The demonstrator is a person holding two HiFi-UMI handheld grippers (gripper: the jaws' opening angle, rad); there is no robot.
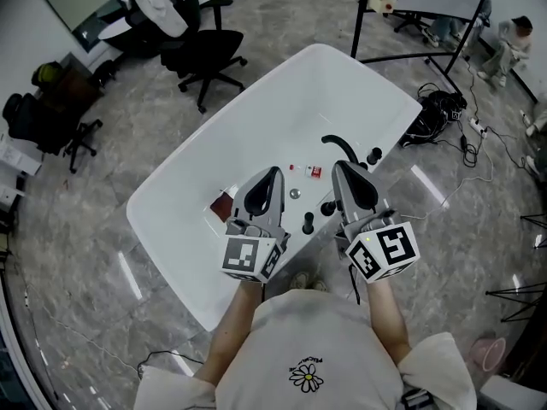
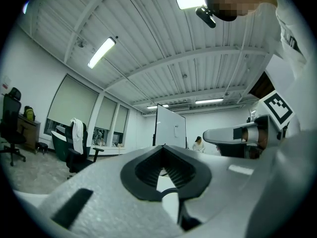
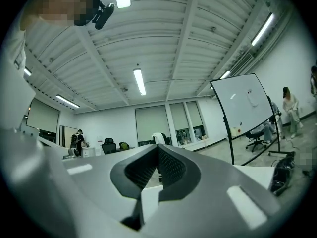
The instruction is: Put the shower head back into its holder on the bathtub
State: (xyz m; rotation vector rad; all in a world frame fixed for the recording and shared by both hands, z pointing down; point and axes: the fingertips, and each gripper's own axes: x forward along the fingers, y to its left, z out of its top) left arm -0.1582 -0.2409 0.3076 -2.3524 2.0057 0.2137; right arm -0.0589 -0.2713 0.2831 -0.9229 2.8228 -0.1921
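The white bathtub stands on the grey floor below me in the head view. On its near rim are a black curved spout and black knobs; I cannot pick out the shower head, and my grippers hide part of the fittings. My left gripper and right gripper are held up side by side above that rim. Both are shut with nothing between the pads. The left gripper and the right gripper point about level across the room, jaws together and empty in their own views.
Inside the tub lie a small red item, a drain and a dark reddish patch. Black office chairs stand beyond the tub at left. A whiteboard stand and floor cables are at right.
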